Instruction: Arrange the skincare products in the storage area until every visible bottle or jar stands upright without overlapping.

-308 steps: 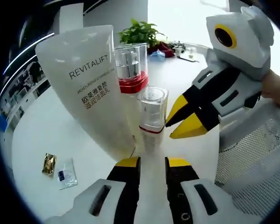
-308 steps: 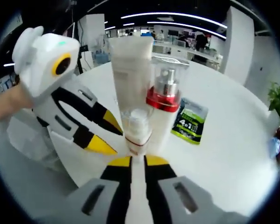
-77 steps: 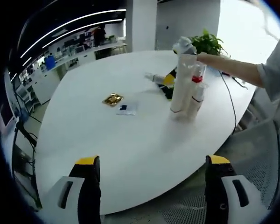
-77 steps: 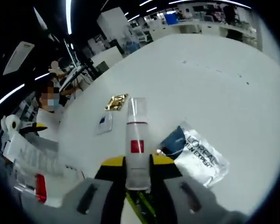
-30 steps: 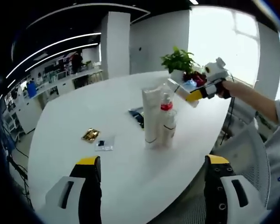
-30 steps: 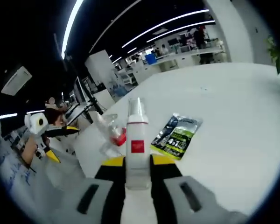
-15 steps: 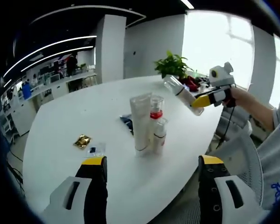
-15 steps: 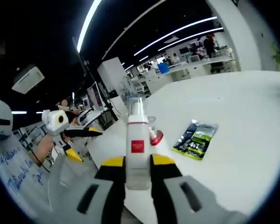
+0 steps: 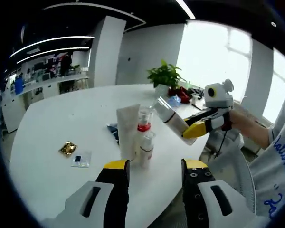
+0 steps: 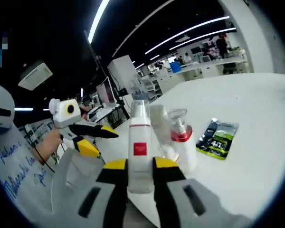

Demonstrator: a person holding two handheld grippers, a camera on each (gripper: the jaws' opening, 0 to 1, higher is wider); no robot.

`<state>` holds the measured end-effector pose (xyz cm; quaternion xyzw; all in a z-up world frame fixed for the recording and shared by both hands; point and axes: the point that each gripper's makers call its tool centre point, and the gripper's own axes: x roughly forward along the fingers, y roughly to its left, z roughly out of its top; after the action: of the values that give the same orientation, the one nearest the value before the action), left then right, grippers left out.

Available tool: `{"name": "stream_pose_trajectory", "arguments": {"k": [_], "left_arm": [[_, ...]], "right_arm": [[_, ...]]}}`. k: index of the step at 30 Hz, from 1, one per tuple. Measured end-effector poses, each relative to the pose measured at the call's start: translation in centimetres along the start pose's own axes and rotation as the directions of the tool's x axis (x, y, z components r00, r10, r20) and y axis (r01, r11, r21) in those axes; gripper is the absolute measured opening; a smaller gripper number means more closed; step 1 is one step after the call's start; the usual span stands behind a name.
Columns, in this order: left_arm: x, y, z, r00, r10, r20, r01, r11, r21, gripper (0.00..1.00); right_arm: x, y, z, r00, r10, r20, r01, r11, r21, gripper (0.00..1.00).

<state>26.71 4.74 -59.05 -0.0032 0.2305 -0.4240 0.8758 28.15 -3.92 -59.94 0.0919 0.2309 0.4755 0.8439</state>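
Note:
On the white table stand a white tube, a pump bottle with a red collar and a small clear-capped bottle, close together. My right gripper is shut on a white bottle with a red label, held in the air. In the left gripper view that bottle hangs tilted just right of the group, in the right gripper. My left gripper is open, empty, back from the table. The tube and pump bottle stand beyond the held bottle.
A dark sachet lies behind the tube; it reads green and black in the right gripper view. A gold sachet and a small white one lie to the left. A potted plant stands at the far edge. A mesh chair is on the right.
My left jaws have drawn closer together but stay apart. The right gripper has carried the held bottle nearer to the standing group. Both cameras have shifted.

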Motion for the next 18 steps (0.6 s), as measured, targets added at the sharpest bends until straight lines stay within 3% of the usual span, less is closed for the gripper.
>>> {"name": "stream_pose_trajectory", "arguments": {"k": [4, 9, 18], "left_arm": [[0.5, -0.4, -0.4, 1.000, -0.021, -0.013, 0.021, 1.000, 0.007, 0.37], [1.4, -1.1, 0.1, 0.999, -0.041, 0.005, 0.041, 0.999, -0.008, 0.40], [2.3, -0.8, 1.1, 0.996, -0.060, 0.067, 0.065, 0.995, -0.081, 0.38]], "right_arm": [[0.6, 0.4, -0.3, 1.000, 0.015, -0.002, -0.015, 1.000, 0.003, 0.19], [1.4, 1.1, -0.7, 0.999, 0.036, -0.006, -0.036, 0.999, 0.013, 0.19], [2.3, 2.2, -2.0, 0.997, 0.075, -0.023, -0.074, 0.997, 0.037, 0.19]]}}
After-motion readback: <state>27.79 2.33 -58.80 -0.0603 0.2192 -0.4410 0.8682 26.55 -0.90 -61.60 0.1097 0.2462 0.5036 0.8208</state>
